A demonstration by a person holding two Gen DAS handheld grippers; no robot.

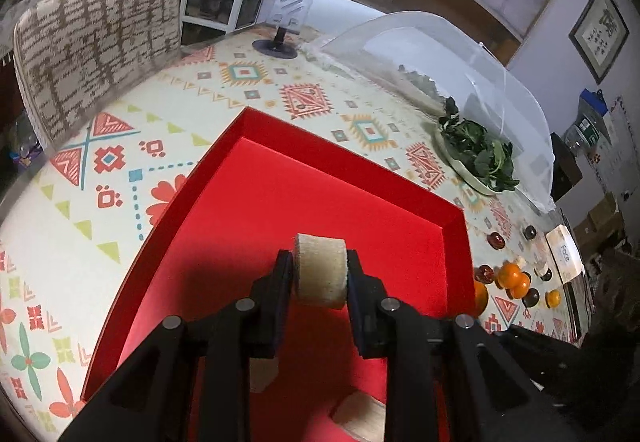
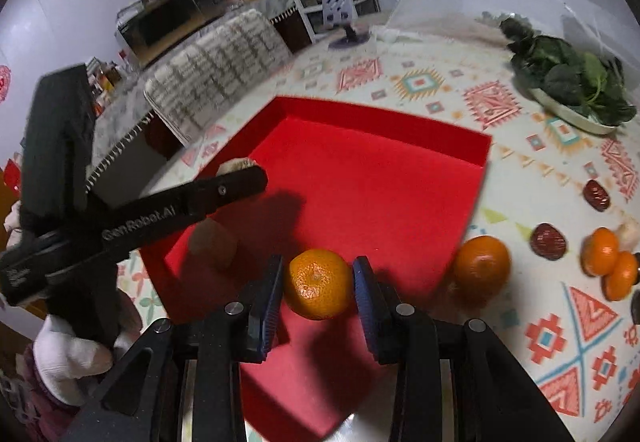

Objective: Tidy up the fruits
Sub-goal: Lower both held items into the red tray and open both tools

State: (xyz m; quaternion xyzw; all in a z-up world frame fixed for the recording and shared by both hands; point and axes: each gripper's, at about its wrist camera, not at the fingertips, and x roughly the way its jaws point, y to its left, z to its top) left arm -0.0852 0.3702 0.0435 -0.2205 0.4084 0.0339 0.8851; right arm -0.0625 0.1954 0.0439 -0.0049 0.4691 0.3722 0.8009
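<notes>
The right tool grips a mandarin above the red tray, near its close edge, while the left tool clamps a pale cylinder over the tray's middle, loose fruit lying rightward on the surface.

Both tools clamped, angled downward

The left gripper grips a pale cylindrical piece (jaws pressing) above the red tray.
</notes>
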